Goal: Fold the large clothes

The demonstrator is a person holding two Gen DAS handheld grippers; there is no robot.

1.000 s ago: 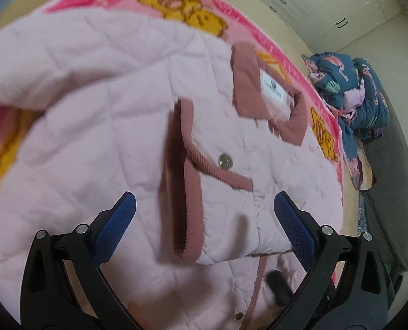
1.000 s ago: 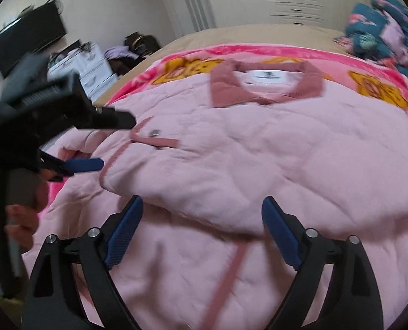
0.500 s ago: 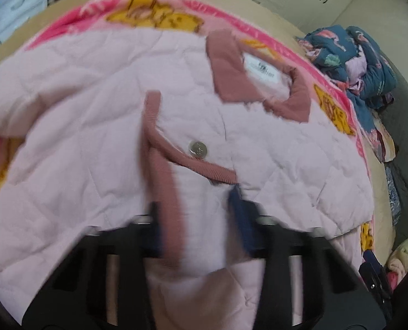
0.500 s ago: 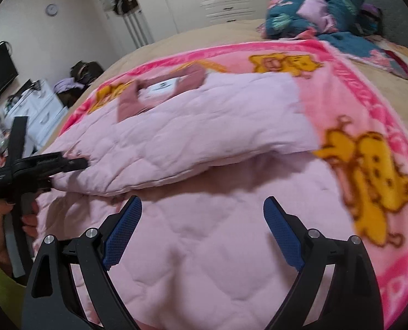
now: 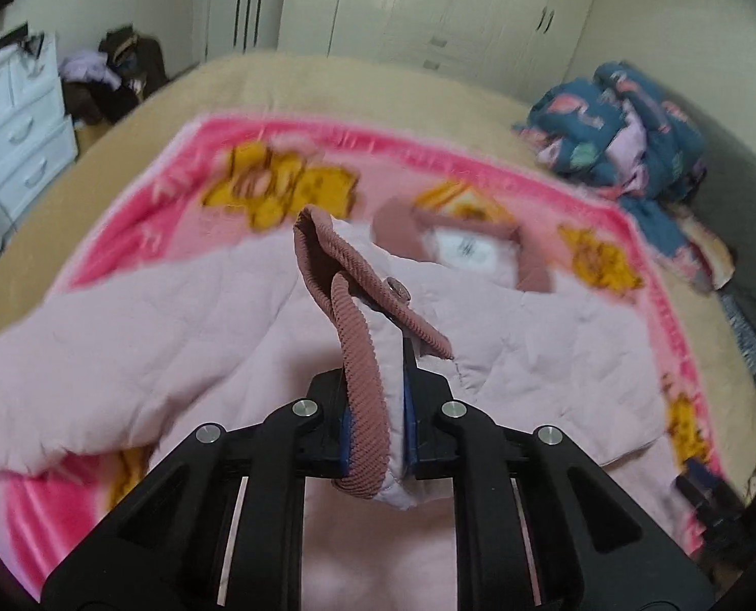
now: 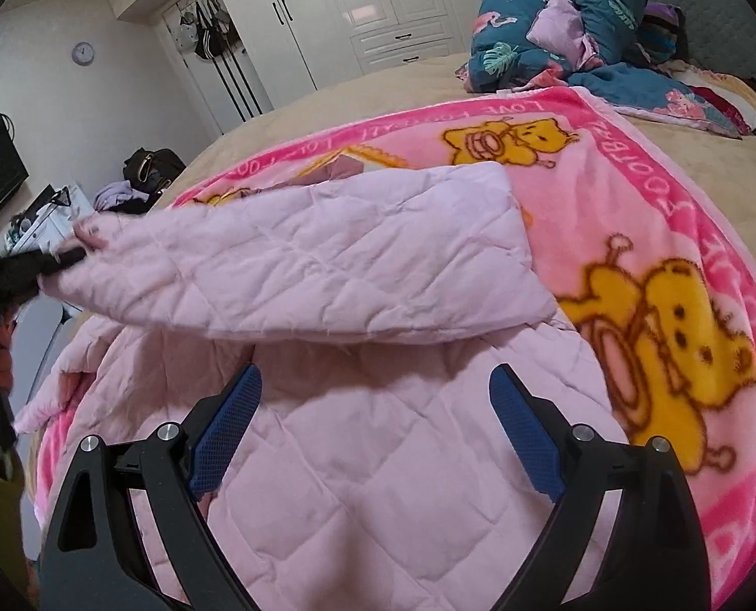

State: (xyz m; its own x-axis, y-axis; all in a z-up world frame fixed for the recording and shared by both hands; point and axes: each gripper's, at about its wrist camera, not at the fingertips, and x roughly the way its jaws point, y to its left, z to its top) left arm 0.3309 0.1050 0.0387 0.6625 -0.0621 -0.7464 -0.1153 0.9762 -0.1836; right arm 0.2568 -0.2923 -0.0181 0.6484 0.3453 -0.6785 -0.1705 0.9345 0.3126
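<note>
Cuff (image 5: 362,356) now lifted ("LOVE FOOTBALL" blanket (image 6: 632,163))

Matt quilted cloth jacket (image 6: 357,265) with ribbed corduroy trim (image 5: 362,382); fleecy plush blanket (image 6: 632,193); glossy wardrobe doors (image 6: 357,10).

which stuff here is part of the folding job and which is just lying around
In the job:
- pale pink quilted jacket with corduroy trim
- left hand-held gripper, shut on its cuff
- right hand-held gripper, open

Lying about:
- pink cartoon bear blanket
- crumpled teal floral bedding
- white drawer chest
</note>
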